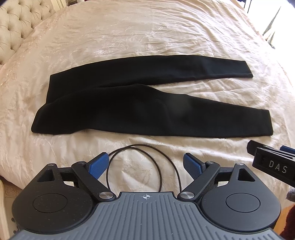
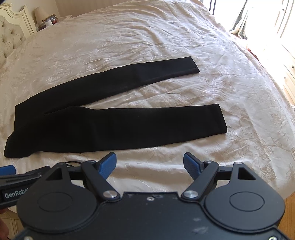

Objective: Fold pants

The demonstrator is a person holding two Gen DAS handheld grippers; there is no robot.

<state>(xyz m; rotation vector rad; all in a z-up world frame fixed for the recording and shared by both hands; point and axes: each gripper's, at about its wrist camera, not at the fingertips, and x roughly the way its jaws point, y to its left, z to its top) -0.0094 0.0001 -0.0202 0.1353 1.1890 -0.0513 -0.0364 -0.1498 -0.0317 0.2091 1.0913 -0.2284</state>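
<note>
Black pants [image 1: 129, 110] lie flat on the cream bedspread, waist to the left, both legs spread apart and pointing right. They also show in the right wrist view [image 2: 114, 125]. My left gripper [image 1: 145, 164] is open and empty, hovering just short of the near leg's edge. My right gripper [image 2: 150, 164] is open and empty, also just short of the near leg, closer to its hem. The right gripper's body [image 1: 272, 162] shows at the right edge of the left wrist view; the left gripper's body [image 2: 22, 181] shows at the left edge of the right wrist view.
The cream embroidered bedspread [image 1: 147, 37] covers the whole bed. A tufted headboard [image 1: 16, 29] stands at the left. A thin black cable loop [image 1: 140, 166] hangs between the left fingers. A nightstand with a lamp [image 2: 41, 14] and curtains [image 2: 243, 16] lie beyond the bed.
</note>
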